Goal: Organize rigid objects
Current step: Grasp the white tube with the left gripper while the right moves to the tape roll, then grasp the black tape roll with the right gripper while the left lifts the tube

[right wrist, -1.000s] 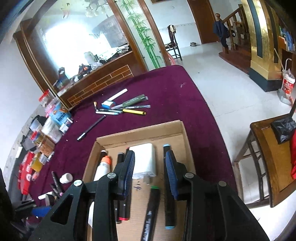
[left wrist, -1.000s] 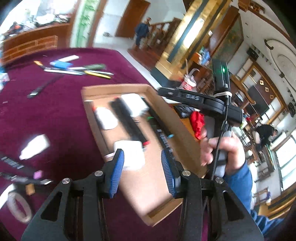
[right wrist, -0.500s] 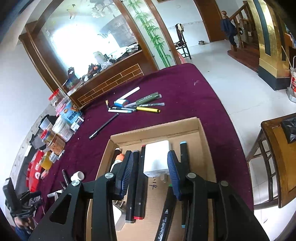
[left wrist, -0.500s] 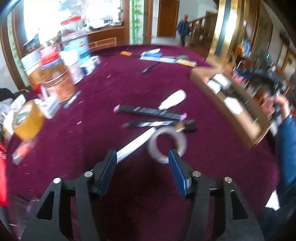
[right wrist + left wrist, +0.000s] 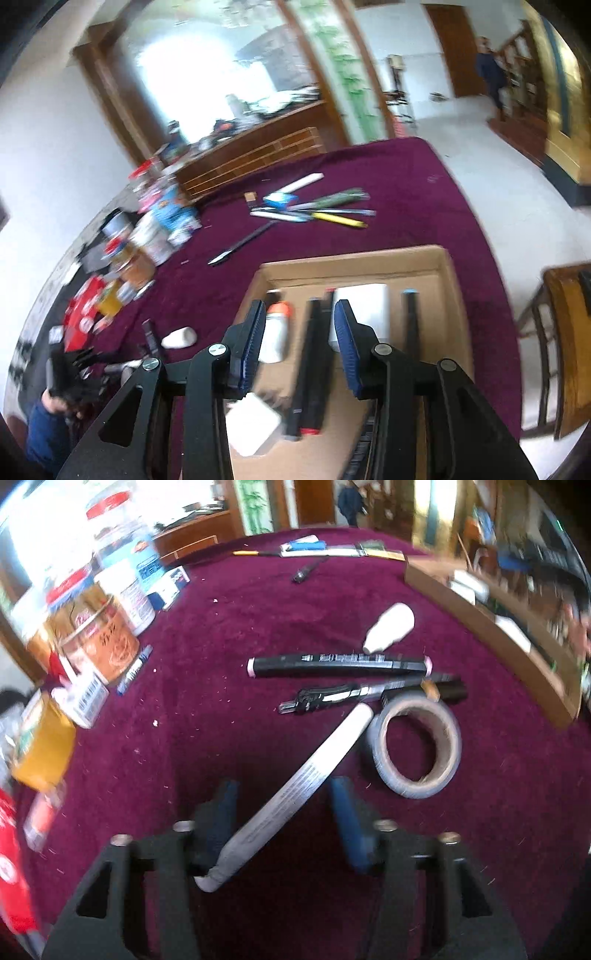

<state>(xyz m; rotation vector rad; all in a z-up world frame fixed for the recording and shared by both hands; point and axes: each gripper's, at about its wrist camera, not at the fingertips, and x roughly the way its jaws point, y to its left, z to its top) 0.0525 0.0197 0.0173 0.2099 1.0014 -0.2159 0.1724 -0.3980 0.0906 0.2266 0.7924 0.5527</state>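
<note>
Marker [image 5: 314, 771], the long white one, lies slantwise on the tabletop [image 5: 184, 738], and it is now between the fingers [image 5: 221, 812] of your left gripper [image 5: 282, 784]. A second ago that gripper was over the box [image 5: 480, 627]; you have swung it across and down to the loose things. Its fingers have just been closing, but they are still released: the marker's near end lies against the left one, while the right one stands clear of it. I judge this the start of the next pick, and because the marker lies crosswise you may need to turn the wrist before you clench.

Just beyond its far tip are a tape roll [image 5: 413, 746], a slim dark pen [image 5: 332, 698] and a black marker [image 5: 340, 662], with a white bottle [image 5: 389, 627] further on.

Your right gripper [image 5: 299, 314] hangs over the box, which already holds an orange-capped bottle [image 5: 275, 332], black markers [image 5: 310, 362] and a white block [image 5: 365, 302]. Its fingers have just been opening, released, with nothing between them.

Print runs along both markers, but it is too small to read. The jars [image 5: 107, 642] at the left carry labels, one with large red characters, all too blurred to make out.
</note>
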